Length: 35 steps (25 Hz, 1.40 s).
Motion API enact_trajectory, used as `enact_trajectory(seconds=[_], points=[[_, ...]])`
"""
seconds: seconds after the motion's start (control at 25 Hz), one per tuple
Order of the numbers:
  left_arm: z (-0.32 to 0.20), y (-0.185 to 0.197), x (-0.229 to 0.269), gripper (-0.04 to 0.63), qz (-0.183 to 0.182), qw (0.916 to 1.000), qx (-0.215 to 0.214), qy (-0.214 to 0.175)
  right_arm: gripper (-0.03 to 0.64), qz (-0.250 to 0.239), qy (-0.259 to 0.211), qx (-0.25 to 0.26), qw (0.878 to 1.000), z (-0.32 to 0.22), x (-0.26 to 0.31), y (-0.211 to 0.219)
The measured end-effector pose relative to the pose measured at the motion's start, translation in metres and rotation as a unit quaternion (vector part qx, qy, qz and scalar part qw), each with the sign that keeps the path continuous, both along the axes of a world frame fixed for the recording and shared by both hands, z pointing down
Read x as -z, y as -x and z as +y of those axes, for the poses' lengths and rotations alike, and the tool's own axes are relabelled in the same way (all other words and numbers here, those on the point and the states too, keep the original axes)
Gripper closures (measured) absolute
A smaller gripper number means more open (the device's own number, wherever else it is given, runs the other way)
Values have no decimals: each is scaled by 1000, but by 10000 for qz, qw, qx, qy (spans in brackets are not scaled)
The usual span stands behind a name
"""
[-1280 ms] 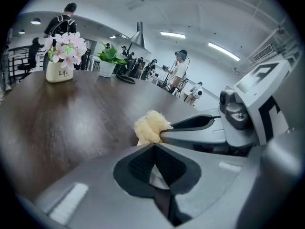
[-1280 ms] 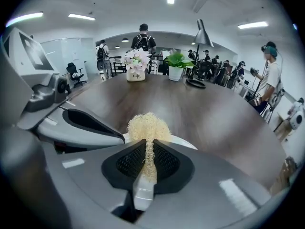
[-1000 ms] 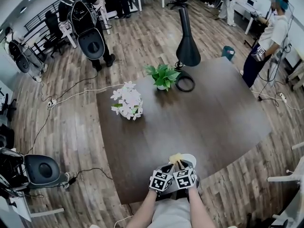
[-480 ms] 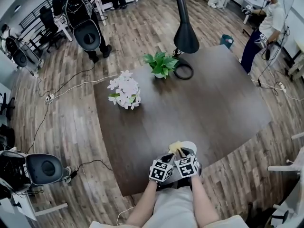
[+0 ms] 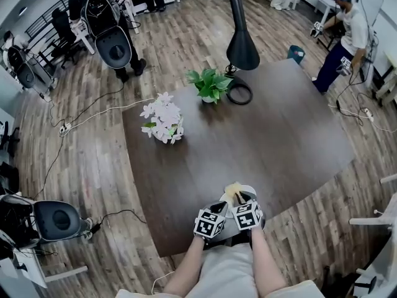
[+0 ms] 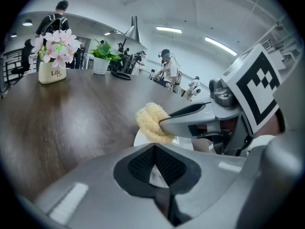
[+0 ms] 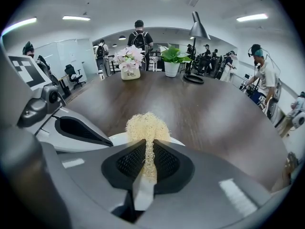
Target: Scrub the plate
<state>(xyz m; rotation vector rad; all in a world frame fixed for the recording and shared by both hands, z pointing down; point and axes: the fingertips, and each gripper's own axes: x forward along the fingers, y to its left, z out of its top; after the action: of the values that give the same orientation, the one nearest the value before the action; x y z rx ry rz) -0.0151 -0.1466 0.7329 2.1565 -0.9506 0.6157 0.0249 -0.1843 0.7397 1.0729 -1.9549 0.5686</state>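
Dark wood table (image 5: 267,135) fills the head view. A white plate (image 5: 249,191) sits at the table's near edge, directly in front of the person. The left gripper (image 5: 217,213) and right gripper (image 5: 239,201) reach onto it side by side, almost touching. The left forearm (image 5: 189,270) and right forearm (image 5: 263,269) run straight forward, close together. A pale loofah scrubber (image 5: 234,191) rests over the plate. Well apart from these, a flower vase (image 5: 162,121) stands toward the table's left edge. A potted plant (image 5: 211,83) and a black lamp (image 5: 240,42) stand at the far edge.

With the plate so close to the edge, a scrubbing stroke pulled toward the person could probably drag or tip it off the table.

In the left gripper view, the left gripper (image 6: 153,151) is clenched on the plate (image 6: 183,142), with a thin white sliver of rim showing between its dark pads. That is a narrow hold, so hard sideways pressure might let the rim slip out. The right gripper (image 6: 164,123) comes in level from the right, pressing the scrubber (image 6: 151,122) down onto the plate.

In the right gripper view, the right gripper (image 7: 147,147) is pinched tight on the scrubber's (image 7: 147,126) waist, and its tuft flares beyond the jaw tips over the plate (image 7: 119,138). A snag could likely pull the scrubber free.
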Motion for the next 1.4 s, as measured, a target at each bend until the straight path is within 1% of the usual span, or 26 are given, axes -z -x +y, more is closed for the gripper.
enact_trajectory(seconds=[0.2, 0.36, 0.56, 0.72, 0.88, 1.12, 1.4], points=[[0, 0, 1, 594, 15, 10000, -1, -13, 549, 145, -104, -18, 9998, -8, 1, -10], [1, 0, 3, 594, 15, 10000, -9, -12, 549, 378, -159, -46, 9991, -10, 6, -24], [-1, 1, 1, 595, -13, 10000, -5, -33, 549, 542, -201, -290, 9979, -17, 11, -46], [0, 1, 0, 594, -40, 10000, 3, -58, 549, 559, -235, -564, 9966, -18, 17, -65], [-1, 1, 0, 594, -52, 10000, 5, -76, 549, 600, -220, -721, 9953, -12, 19, -78], [0, 2, 1, 595, -62, 9999, 22, -93, 549, 598, -117, -787, 9950, 2, 17, -83], [0, 1, 2, 594, -122, 9998, -12, -186, 549, 715, -28, -561, 9959, 17, 16, -73]])
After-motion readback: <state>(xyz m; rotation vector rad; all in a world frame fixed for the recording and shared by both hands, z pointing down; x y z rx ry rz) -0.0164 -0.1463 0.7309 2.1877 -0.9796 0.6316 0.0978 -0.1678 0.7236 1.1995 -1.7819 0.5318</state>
